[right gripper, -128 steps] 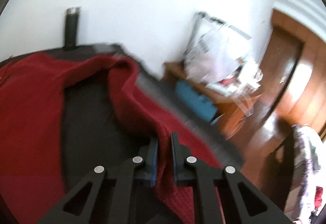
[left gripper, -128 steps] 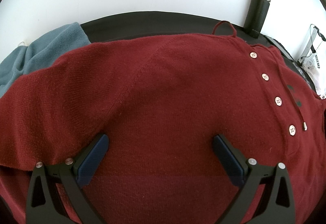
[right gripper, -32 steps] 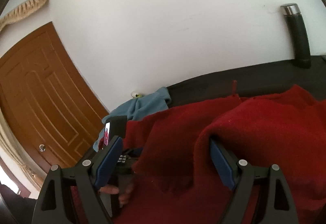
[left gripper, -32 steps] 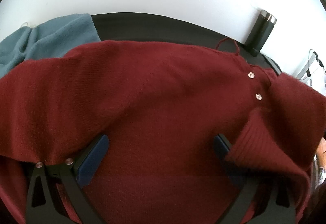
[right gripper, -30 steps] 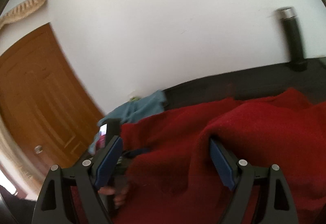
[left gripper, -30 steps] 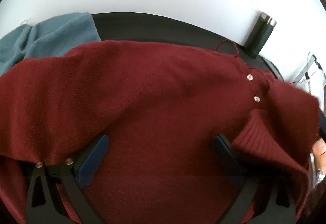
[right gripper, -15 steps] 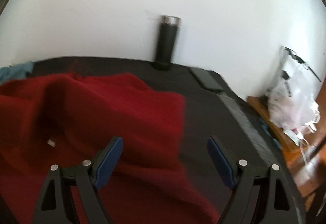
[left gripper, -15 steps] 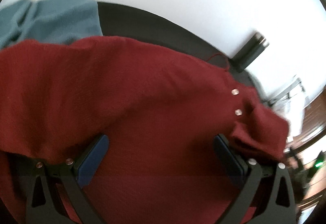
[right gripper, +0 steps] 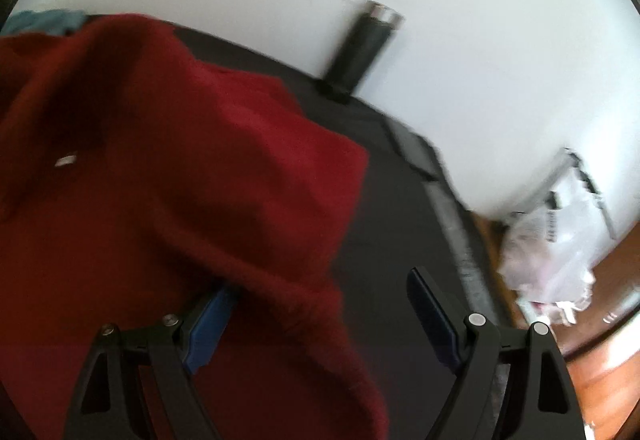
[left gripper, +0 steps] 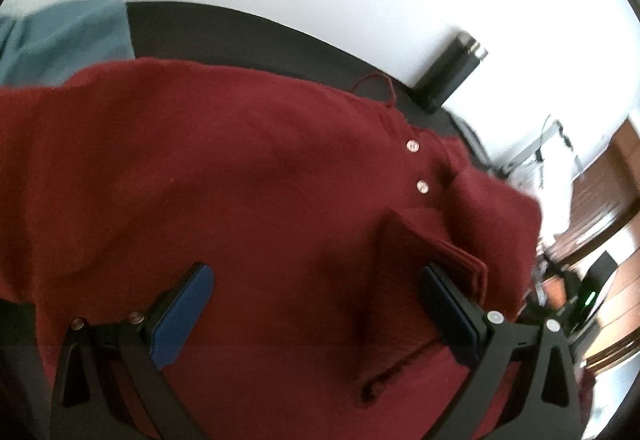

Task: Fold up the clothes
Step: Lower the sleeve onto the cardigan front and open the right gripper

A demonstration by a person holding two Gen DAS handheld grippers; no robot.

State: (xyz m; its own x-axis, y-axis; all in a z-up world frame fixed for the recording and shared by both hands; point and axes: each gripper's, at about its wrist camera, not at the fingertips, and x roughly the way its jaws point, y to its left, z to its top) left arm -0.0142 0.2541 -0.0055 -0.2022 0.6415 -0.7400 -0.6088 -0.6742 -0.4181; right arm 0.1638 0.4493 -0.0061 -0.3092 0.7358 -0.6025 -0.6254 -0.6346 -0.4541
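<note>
Red sweater (left gripper: 240, 180) spread beneath both wide-spread grippers, sleeve folded over

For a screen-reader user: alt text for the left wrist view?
A dark red buttoned sweater covers a black table, its sleeve folded across the front. The open left claw hovers above it; a black flask stands by the wall.

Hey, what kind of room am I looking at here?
Probably a room in a home: a red sweater lies on a dark table against a white wall, with a black flask and wooden furniture beside it.
</note>
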